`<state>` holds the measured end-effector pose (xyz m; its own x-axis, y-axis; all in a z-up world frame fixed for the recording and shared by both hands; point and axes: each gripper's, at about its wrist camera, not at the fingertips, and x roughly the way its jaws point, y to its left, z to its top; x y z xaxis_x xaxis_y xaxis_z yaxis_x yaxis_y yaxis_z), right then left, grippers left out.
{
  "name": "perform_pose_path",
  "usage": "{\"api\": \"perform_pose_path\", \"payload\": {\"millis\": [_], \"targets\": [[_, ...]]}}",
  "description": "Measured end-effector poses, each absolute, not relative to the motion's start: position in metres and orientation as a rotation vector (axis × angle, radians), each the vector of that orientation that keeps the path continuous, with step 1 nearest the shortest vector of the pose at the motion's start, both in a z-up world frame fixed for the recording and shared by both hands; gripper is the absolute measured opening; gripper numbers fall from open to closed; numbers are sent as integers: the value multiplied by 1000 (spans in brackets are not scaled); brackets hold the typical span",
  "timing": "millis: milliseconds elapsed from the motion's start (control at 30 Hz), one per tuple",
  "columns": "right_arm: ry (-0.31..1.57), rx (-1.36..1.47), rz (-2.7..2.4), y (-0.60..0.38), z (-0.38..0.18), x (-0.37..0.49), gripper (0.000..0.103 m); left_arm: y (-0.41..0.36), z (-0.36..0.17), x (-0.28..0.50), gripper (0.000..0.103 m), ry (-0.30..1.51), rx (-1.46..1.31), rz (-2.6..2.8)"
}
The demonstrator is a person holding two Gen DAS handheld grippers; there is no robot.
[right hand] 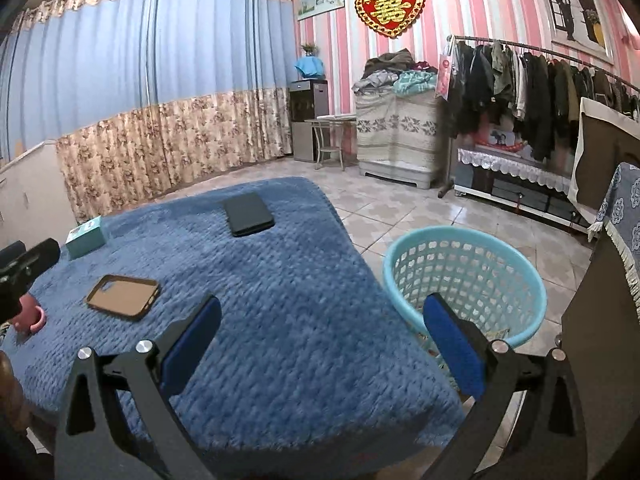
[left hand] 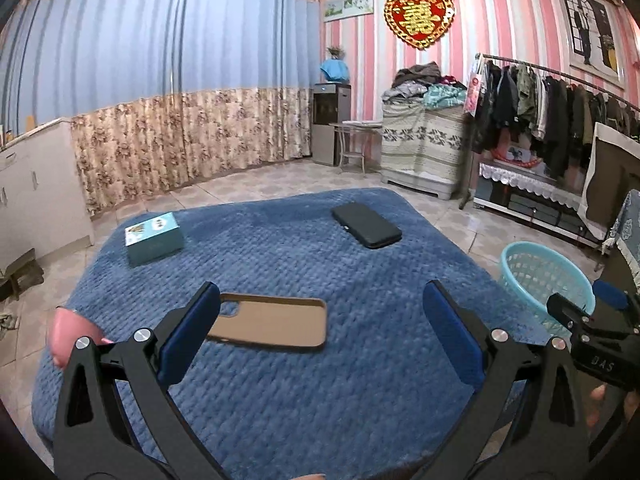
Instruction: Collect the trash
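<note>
we're holding both tools over the blue quilted blanket-covered table with nothing picked yet. the left gripper is hanging with fingers spread wide and empty, lined up on the tan-lined phone case with a dark rim, which is lying face-up and flat just ahead of the left pad, so it looks like the nearest candidate if it counts as trash. the right gripper is also sitting wide open and empty, straddling the table's right edge with the round light-blue plastic mesh basket on the floor just beside it; we're probably parking it there because that basket is the drop point. further back on the blanket, a small teal cardboard box with a printed lid is sitting at the far left and a flat black rectangular case at the far right, well apart from each other. the right view is showing into the basket, with what may be scraps at the bottom, too small to tell; the left view is only catching its rim. the right view is also showing a pink ring-shaped object at the table's left edge, while the left view is giving just a pink blob there beside the finger arm, unclear what it is.
</note>
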<state>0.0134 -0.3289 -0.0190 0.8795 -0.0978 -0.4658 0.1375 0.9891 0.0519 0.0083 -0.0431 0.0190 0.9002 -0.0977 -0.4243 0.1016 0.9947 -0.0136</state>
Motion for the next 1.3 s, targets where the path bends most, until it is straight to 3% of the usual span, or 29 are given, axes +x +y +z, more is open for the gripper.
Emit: {"api": "perform_pose_path", "payload": {"millis": [467,1300], "targets": [[384,31,-106,-311,-12,-10,99,-27,16,-16,98,381,-28,-90],[376,47,-63,-307,-15,-7,99,-48,6,-19,98,372,-3,-125]]}}
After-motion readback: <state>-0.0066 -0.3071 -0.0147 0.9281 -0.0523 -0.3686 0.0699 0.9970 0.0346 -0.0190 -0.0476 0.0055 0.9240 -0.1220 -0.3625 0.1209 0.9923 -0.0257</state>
